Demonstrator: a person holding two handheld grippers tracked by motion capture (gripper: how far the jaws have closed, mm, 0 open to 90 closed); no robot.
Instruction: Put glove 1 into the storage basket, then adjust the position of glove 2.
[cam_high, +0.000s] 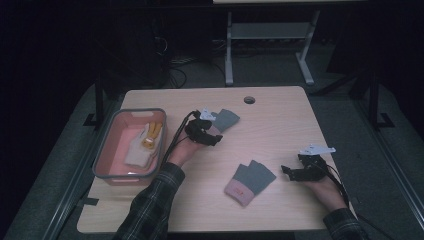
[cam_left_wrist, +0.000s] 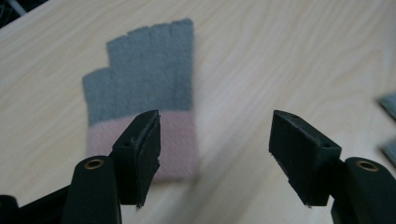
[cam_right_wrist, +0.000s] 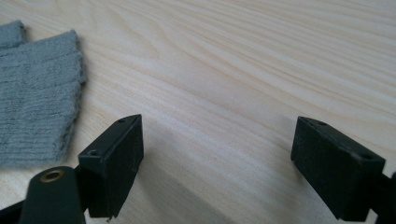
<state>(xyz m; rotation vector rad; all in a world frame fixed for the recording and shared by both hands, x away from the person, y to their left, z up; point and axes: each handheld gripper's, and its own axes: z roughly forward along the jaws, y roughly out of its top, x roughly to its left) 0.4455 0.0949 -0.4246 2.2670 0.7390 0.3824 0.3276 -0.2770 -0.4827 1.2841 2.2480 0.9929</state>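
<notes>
A: On the pale wooden bench (cam_high: 280, 120), centre-left of the high view, the left claw (cam_high: 212, 131) sits just short of a grey knitted fingerless glove with a pink cuff (cam_high: 226, 119). Which way does the glove lie from it?

B: Ahead and toward the upper right of that frame. In the left gripper view the same glove (cam_left_wrist: 144, 88) lies flat, pink cuff nearest the claw, finger stubs pointing away toward the top; its long axis runs roughly along the claw's line of sight. The left claw (cam_left_wrist: 217, 149) is released, jaws apart with only bench between them, one jaw overlapping the cuff edge in the picture.

A: And the other hand?

B: The right claw (cam_high: 286, 171), lower right, is likewise released and grasps nothing. A second grey glove with a pink cuff (cam_high: 250, 181) lies just to its left. So each hand has its own nearer glove.

A: What is hard to read?

B: The left gripper view is blurred. The pink plastic bin with a grey rim (cam_high: 107, 145), at the left, holds pale and yellow fabric items (cam_high: 144, 142), probably more gloves, too dim to tell.
</notes>
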